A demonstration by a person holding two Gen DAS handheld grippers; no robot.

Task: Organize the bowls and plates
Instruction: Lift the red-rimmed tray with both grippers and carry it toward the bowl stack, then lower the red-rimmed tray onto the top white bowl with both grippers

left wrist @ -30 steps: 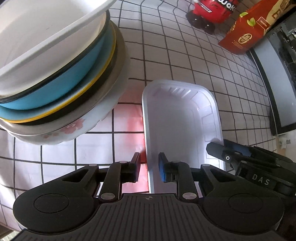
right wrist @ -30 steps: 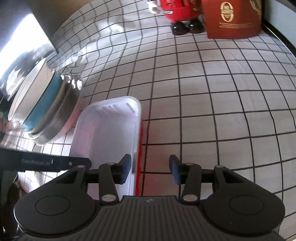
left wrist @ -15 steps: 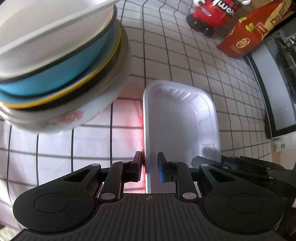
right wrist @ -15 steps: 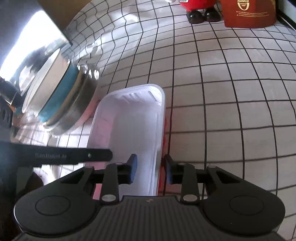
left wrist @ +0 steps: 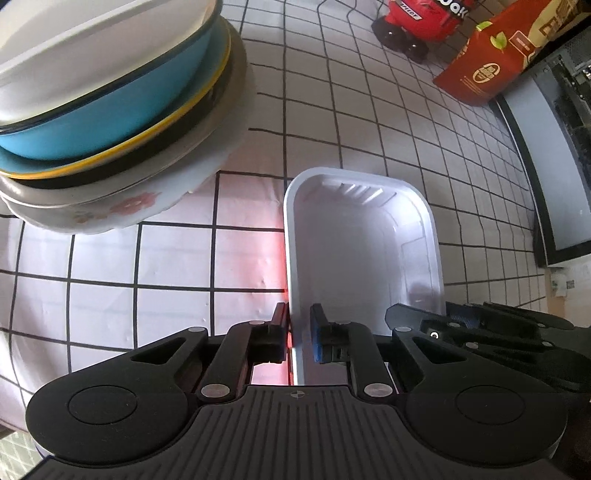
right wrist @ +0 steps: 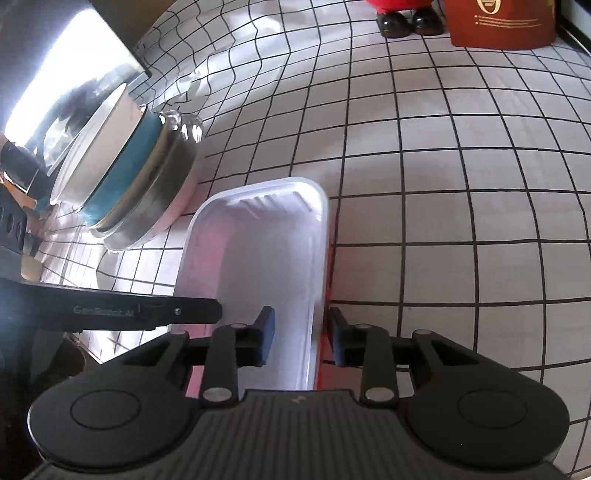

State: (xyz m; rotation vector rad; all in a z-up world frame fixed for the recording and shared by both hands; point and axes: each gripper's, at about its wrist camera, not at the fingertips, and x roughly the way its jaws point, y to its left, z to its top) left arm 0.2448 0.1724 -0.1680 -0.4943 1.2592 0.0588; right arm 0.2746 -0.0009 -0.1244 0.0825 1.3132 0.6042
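Observation:
A white rectangular tray with a red outside (left wrist: 354, 251) lies on the checked tablecloth and also shows in the right wrist view (right wrist: 258, 258). My left gripper (left wrist: 300, 334) is shut on the tray's left rim. My right gripper (right wrist: 300, 339) straddles the tray's right rim with a gap on the inner side, so it stands open. A stack of bowls and plates (left wrist: 110, 110), white on blue on a flowered plate, sits to the left of the tray; it also shows in the right wrist view (right wrist: 129, 177).
A red toy figure (left wrist: 417, 22) and a red box (left wrist: 491, 70) stand at the back of the table. A dark appliance (left wrist: 554, 166) runs along the right edge. The red box also shows in the right wrist view (right wrist: 498, 22).
My left gripper has closed onto the tray's left rim. My right gripper has moved left over the tray's right rim and narrowed around it.

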